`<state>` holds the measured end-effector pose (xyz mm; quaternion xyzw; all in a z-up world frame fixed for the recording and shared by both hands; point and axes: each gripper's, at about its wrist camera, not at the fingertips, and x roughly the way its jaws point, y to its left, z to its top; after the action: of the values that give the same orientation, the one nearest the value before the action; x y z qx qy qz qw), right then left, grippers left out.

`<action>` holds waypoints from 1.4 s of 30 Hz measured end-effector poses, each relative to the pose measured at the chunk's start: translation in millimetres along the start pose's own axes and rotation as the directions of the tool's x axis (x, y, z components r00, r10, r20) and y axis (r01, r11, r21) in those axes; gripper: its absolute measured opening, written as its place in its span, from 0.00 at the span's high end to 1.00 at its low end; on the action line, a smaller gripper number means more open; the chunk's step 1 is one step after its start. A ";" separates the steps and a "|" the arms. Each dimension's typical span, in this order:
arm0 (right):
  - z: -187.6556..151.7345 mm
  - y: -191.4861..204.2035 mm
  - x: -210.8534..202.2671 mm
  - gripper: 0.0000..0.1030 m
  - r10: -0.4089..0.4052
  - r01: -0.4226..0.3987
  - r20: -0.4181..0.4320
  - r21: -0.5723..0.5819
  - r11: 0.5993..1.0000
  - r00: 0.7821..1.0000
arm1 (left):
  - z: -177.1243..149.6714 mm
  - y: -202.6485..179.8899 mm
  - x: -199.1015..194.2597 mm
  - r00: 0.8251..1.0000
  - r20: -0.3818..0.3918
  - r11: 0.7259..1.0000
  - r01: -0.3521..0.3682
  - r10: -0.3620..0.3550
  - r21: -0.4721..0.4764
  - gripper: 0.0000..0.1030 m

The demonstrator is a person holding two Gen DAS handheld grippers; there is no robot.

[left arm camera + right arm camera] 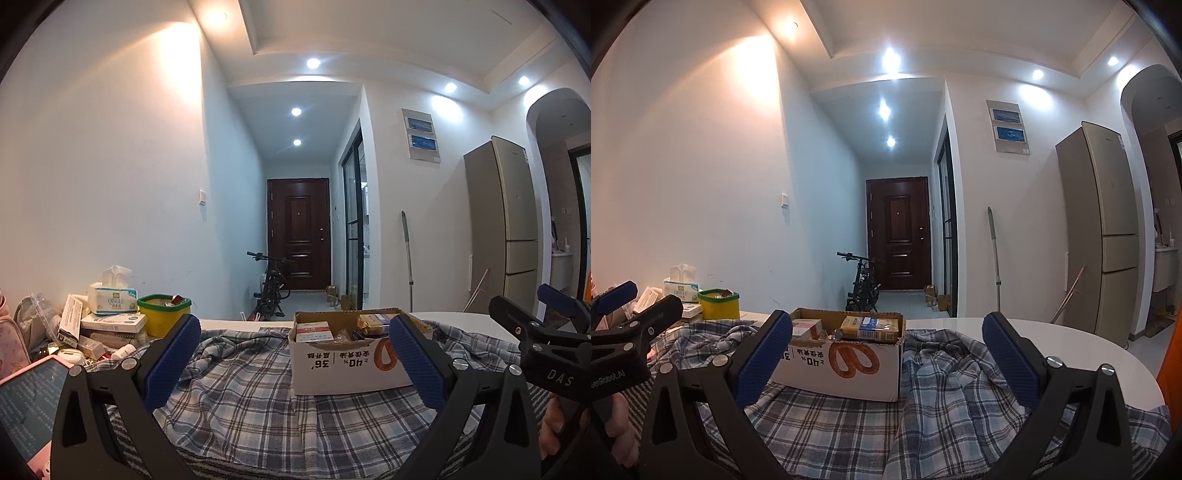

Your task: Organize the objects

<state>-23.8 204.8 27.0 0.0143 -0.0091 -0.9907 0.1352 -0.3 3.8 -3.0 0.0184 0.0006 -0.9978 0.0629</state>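
A white round-edged table (1052,343) is carrying a rumpled blue-and-grey plaid cloth (849,424), which is covering most of its near part and leaving the far edge and the right-hand curve bare. Behind it the room is opening into a hallway with a dark red door (899,232) at the end, a black bicycle (862,284) leaning by the left wall, a mop (995,258) standing against the right wall and a tall beige fridge (1108,229) further right.

An open cardboard box (347,363) is sitting on the cloth toward the table's far edge, with its printed long side facing the cameras and its long axis running left to right along that edge; the print is reading upside down. Inside, a yellow packet (870,328) is lying flat along the same axis, beside a red-and-white carton (807,326).

At the table's far left corner, a yellow bin (164,314) with a green rim is standing beside a tissue pack (112,299) resting on stacked small boxes.

The left gripper (293,356) is hovering over the cloth with its blue pads spread wide, empty. The right gripper (886,356) is doing likewise, wide apart and holding nothing.
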 end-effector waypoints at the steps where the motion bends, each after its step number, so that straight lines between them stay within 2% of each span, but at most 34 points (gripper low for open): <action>1: -0.3 -0.2 1.4 0.00 0.000 0.000 -0.006 0.002 1.000 1.000 | 0.1 1.3 0.3 1.000 -0.002 1.000 -0.003 0.003 -0.005 0.00; 42: -2.6 0.9 6.2 0.00 -0.001 0.001 -0.023 -0.003 1.000 1.000 | 0.1 3.6 4.0 0.999 -0.033 1.000 -0.013 0.014 0.015 0.00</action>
<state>-29.4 202.3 24.3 0.0256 -0.0063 -0.9905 0.1349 -3.9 -0.3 -3.0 0.0352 -0.0059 -0.9969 0.0695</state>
